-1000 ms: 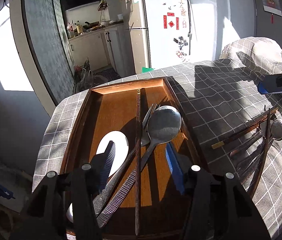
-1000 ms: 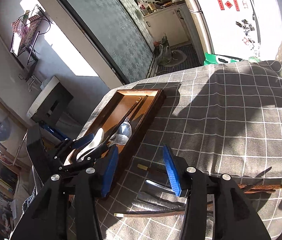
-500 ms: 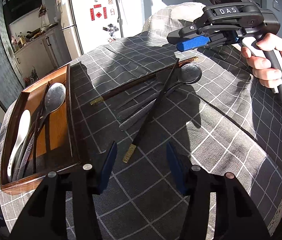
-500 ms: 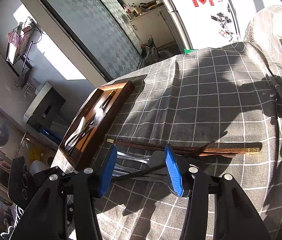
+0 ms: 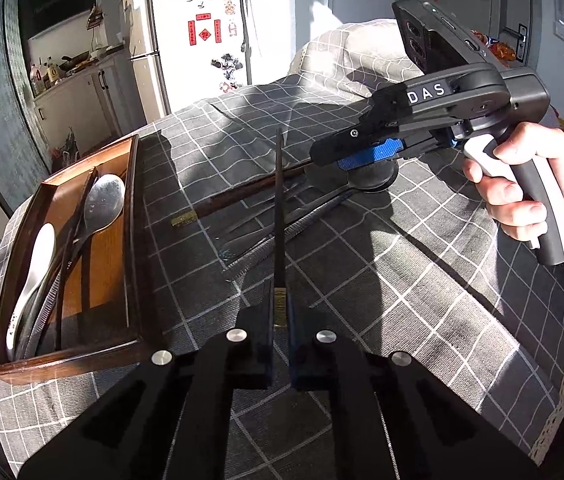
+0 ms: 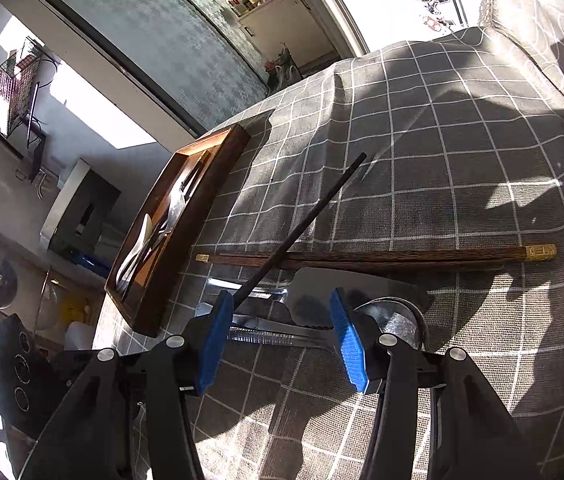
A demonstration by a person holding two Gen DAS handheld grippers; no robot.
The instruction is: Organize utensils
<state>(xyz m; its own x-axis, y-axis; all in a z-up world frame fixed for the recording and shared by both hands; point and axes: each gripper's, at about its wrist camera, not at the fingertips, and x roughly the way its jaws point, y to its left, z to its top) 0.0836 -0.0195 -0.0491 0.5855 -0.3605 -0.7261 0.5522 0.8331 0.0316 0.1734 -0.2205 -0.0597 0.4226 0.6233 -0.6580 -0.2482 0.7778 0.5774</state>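
Note:
My left gripper (image 5: 280,320) is shut on the gold-tipped end of a black chopstick (image 5: 279,208), which points away over the utensil pile; it also shows in the right wrist view (image 6: 301,224), lifted at a slant. My right gripper (image 6: 278,336) is open above a metal spoon (image 6: 393,320) and flat metal utensils (image 6: 266,334). It shows in the left wrist view (image 5: 361,156) over the spoon bowl (image 5: 373,178). A brown chopstick pair (image 6: 381,258) lies across the cloth. The wooden tray (image 5: 132,216) at left holds a white spoon (image 5: 36,256), a metal spoon (image 5: 104,204) and dark chopsticks.
The table wears a grey checked cloth (image 5: 381,280) that drops off at the front and right edges. A covered chair back (image 5: 345,56) stands behind the table. A fridge (image 5: 198,32) and kitchen counter are further back.
My left gripper swung from above the tray to the pile, then closed on the black chopstick's end. My right gripper came down lower over the spoon.

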